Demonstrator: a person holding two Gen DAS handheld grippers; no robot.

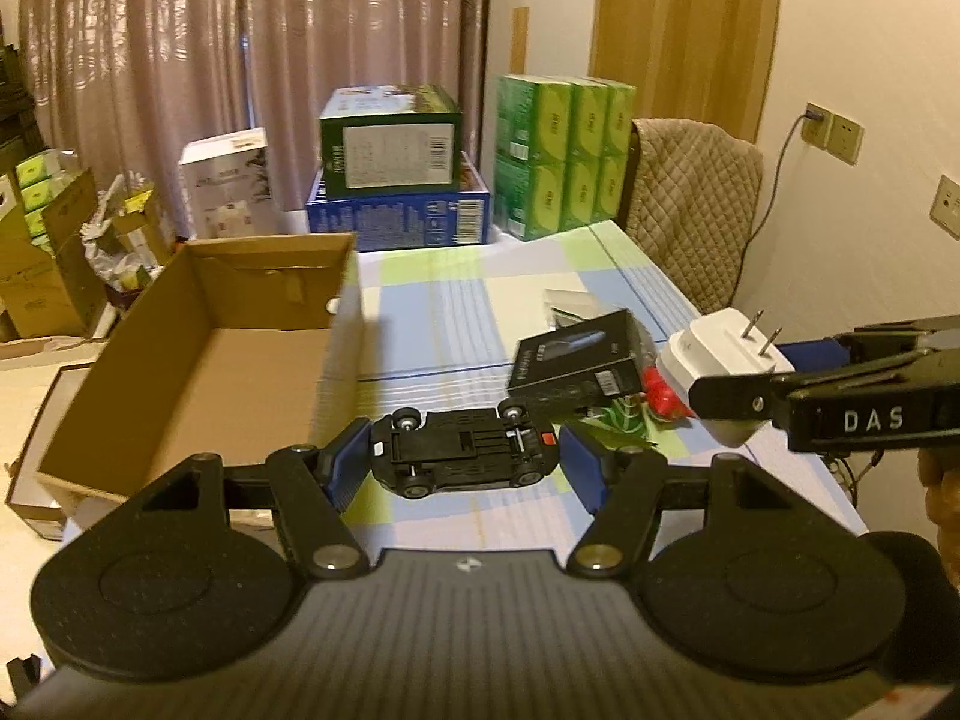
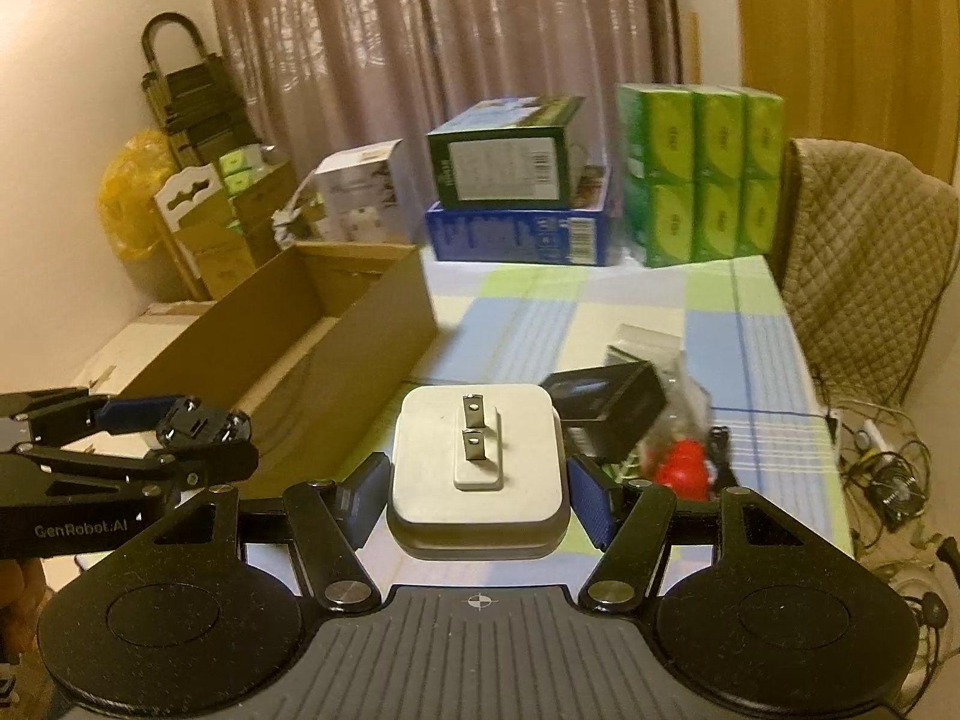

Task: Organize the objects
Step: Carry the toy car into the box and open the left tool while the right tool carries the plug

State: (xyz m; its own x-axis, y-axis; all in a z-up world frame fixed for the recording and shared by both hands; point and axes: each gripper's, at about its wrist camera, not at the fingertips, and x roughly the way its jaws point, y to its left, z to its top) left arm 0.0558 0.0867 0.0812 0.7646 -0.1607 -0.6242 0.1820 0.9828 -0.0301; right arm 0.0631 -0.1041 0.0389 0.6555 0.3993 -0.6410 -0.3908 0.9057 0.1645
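My left gripper point(image 1: 462, 459) was closed on a black toy car point(image 1: 462, 450), which lay on its side between the blue pads point(image 1: 347, 463), wheels and underside facing the camera, nose and tail pressed against the two pads. It hung above the checked tablecloth point(image 1: 432, 312), just to the right of the open cardboard box point(image 1: 198, 348), near the box's front right corner. The box looked empty inside (as far as its floor showed).

My right gripper point(image 2: 477, 492) was closed on a white plug adapter point(image 2: 477, 468), its two flat prongs point(image 2: 474, 435) turned up towards the camera, the body squeezed at both sides by the blue pads point(image 2: 585, 501). From the left wrist view the adapter point(image 1: 720, 366) was in the air well to the right of the box, beyond the car, with the right gripper's fingers point(image 1: 738, 399) clamped across its lower half.

On the cloth to the right of the box, under and behind the adapter, lay a small heap: a black packet point(image 1: 576, 360), something red point(image 1: 660, 399) and a green patterned wrapper point(image 1: 618, 420). Past the far end of the box stood stacked cartons point(image 1: 396, 180) and green packs point(image 1: 564, 156).
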